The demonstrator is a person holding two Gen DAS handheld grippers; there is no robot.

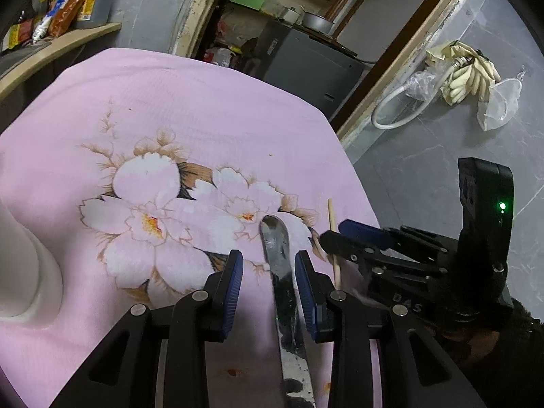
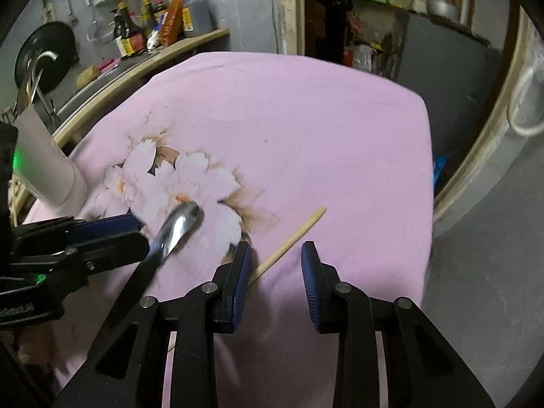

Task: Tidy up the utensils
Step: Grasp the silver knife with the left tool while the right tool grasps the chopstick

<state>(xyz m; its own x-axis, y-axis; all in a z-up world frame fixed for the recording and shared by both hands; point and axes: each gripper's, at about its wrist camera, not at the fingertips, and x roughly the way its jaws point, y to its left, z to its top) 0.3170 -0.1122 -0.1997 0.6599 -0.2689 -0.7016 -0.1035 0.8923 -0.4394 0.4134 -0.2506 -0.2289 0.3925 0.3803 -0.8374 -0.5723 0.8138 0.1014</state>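
Note:
A metal utensil with a flat steel handle (image 1: 277,255) lies on the pink flowered cloth (image 1: 204,108), running between the open fingers of my left gripper (image 1: 268,268); the pads do not touch it. It also shows in the right wrist view (image 2: 176,227), beside the left gripper (image 2: 108,234). A wooden chopstick (image 2: 289,238) lies on the cloth, its near end passing under the left finger of my open right gripper (image 2: 275,261). In the left wrist view the chopstick (image 1: 333,238) sits by the right gripper (image 1: 343,234). A white utensil holder (image 1: 23,265) stands at the left.
The cloth-covered table ends at the right, with grey tiled floor (image 1: 442,129) beyond. A counter with sauce bottles (image 2: 153,20) and a sink faucet (image 2: 40,64) lies behind left. A dark cabinet (image 1: 306,61) stands behind the table. The holder also shows in the right wrist view (image 2: 51,163).

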